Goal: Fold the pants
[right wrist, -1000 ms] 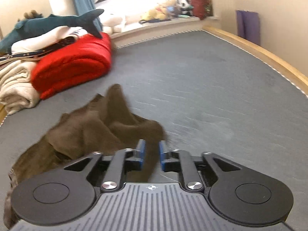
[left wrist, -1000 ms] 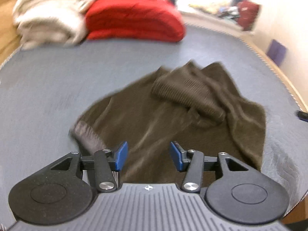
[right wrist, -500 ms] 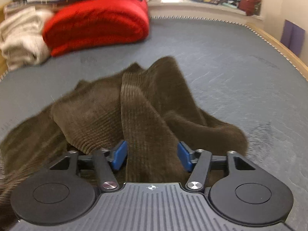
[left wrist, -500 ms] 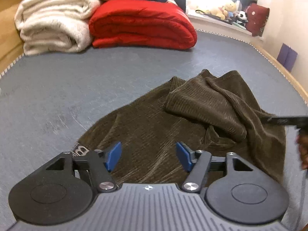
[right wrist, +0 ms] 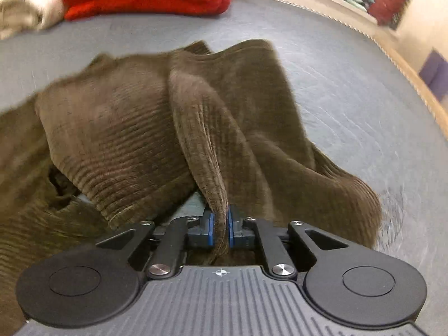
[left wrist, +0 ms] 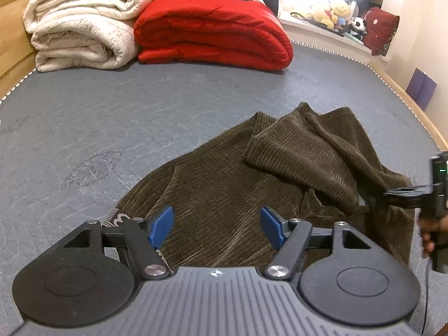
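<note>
Brown corduroy pants (left wrist: 252, 179) lie crumpled on the grey mattress (left wrist: 112, 128), with one part bunched over the rest. My left gripper (left wrist: 215, 228) is open and hovers just above the near edge of the pants, next to the waistband label (left wrist: 116, 218). My right gripper (right wrist: 219, 228) is shut on a ridge of the pants (right wrist: 201, 128) and lifts that fold off the mattress. The right gripper also shows at the right edge of the left wrist view (left wrist: 406, 193), holding the fabric there.
A folded red quilt (left wrist: 212, 30) and a rolled cream blanket (left wrist: 81, 33) lie at the far end of the mattress. A wooden bed rim (left wrist: 420, 112) runs along the right. Stuffed toys (left wrist: 333, 11) sit on a ledge behind.
My right gripper has closed on a fold of the pants that lay between its open fingers half a second ago. My left gripper has opened a little wider and stayed over the near edge.
</note>
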Action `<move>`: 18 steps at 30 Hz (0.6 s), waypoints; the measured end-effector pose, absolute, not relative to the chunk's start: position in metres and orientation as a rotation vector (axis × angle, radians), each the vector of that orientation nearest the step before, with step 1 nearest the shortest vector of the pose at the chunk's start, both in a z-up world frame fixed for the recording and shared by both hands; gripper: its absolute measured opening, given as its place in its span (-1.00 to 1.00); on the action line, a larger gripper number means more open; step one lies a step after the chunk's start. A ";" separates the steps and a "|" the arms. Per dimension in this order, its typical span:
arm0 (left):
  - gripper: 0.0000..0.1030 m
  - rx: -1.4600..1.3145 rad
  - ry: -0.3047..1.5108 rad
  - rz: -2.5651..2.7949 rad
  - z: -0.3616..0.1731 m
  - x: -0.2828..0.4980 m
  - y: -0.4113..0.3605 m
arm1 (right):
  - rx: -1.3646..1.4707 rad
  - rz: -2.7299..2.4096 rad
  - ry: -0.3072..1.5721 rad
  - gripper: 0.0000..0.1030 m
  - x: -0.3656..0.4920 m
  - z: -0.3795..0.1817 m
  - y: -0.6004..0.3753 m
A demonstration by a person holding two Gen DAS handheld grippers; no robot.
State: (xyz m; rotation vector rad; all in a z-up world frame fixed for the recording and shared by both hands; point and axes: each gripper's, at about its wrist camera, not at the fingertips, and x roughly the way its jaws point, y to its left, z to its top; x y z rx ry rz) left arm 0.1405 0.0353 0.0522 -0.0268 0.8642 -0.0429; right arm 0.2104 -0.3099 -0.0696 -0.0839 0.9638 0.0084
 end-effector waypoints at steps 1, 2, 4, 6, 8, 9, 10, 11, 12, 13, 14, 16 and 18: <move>0.44 -0.022 0.855 -0.045 0.056 0.139 0.035 | -0.061 0.009 0.959 -0.86 0.204 -0.061 -0.320; 0.44 -0.020 0.847 -0.046 0.059 0.137 0.035 | -0.043 0.009 0.948 -0.86 0.196 -0.051 -0.330; 0.44 -0.022 0.835 -0.045 0.065 0.133 0.036 | -0.019 0.007 0.927 -0.87 0.178 -0.032 -0.352; 0.44 -0.035 0.830 -0.043 0.070 0.128 0.039 | 0.001 0.000 0.906 -0.87 0.156 -0.013 -0.377; 0.44 -0.045 0.824 -0.045 0.077 0.121 0.040 | 0.017 -0.025 0.896 -0.87 0.131 0.002 -0.409; 0.44 -0.047 0.821 -0.049 0.079 0.117 0.040 | 0.043 -0.041 0.903 -0.87 0.119 0.007 -0.425; 0.44 -0.043 0.817 -0.055 0.082 0.113 0.039 | 0.080 -0.064 0.914 -0.87 0.105 0.010 -0.444; 0.44 -0.033 0.813 -0.061 0.085 0.108 0.038 | 0.120 -0.098 0.930 -0.87 0.089 0.012 -0.465; 0.44 -0.022 0.810 -0.065 0.087 0.104 0.037 | 0.153 -0.130 0.948 -0.87 0.075 0.010 -0.482; 0.44 -0.012 0.809 -0.068 0.088 0.100 0.036 | 0.187 -0.169 0.973 -0.88 0.059 0.005 -0.499; 0.45 -0.009 0.815 -0.069 0.088 0.097 0.035 | 0.224 -0.206 1.009 -0.88 0.040 -0.004 -0.517; 0.45 -0.029 0.844 -0.075 0.086 0.093 0.034 | 0.283 -0.258 1.081 -0.88 0.012 -0.026 -0.538; 0.45 -0.067 0.885 -0.086 0.080 0.092 0.034 | 0.372 -0.285 1.166 -0.87 -0.011 -0.047 -0.551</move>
